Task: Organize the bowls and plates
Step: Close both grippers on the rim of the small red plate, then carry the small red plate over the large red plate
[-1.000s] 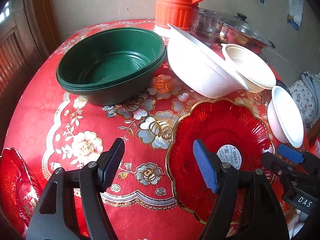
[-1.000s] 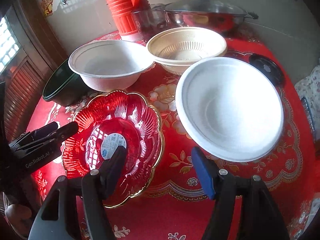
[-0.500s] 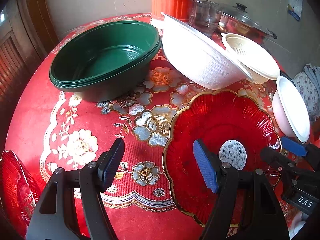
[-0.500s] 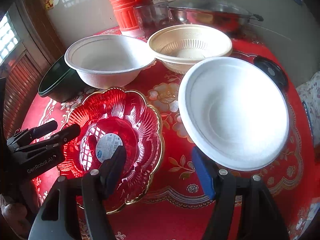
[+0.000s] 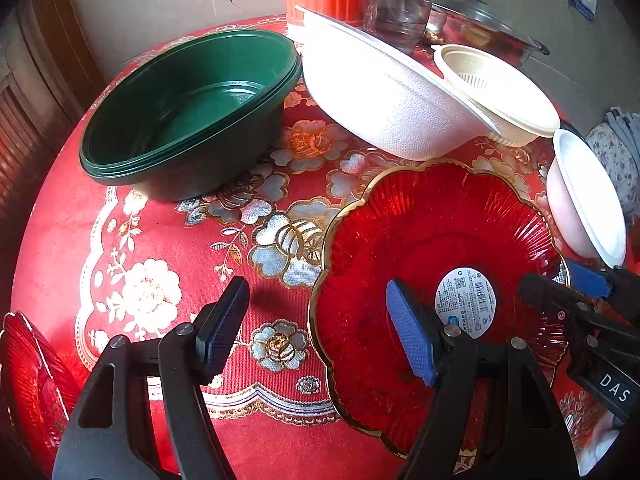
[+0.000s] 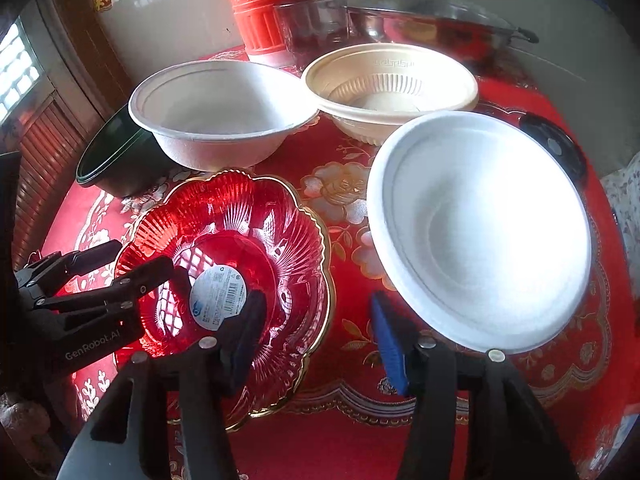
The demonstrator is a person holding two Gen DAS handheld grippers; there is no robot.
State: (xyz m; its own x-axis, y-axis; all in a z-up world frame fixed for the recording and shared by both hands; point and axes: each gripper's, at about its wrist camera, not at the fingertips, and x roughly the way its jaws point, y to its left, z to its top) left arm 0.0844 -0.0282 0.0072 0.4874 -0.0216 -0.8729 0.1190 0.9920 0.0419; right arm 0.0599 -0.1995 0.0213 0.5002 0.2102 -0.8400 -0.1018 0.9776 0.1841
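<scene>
A red glass plate [image 5: 432, 240] with a gold scalloped rim and a white label lies on the red floral tablecloth; it also shows in the right wrist view [image 6: 256, 248]. My left gripper [image 5: 316, 320] is open, straddling the plate's left rim, its right finger over the plate. My right gripper [image 6: 316, 336] is open, its left finger over the plate's near side. A white bowl [image 6: 476, 232] lies at its right, tilted. Behind stand a white foam bowl [image 6: 220, 116], a cream plastic bowl [image 6: 392, 88] and stacked green bowls [image 5: 188, 108].
An orange thermos [image 6: 264, 4], glass cups [image 6: 316, 24] and a lidded steel pot [image 6: 432, 24] stand at the back by the wall. A black lid [image 6: 554, 148] lies at far right. Another red glass plate [image 5: 32, 384] shows at the left edge.
Both grippers have moved forward and a little lower over the red plate. The left gripper's fingers now reach further in over the plate. The dishes have not moved.
</scene>
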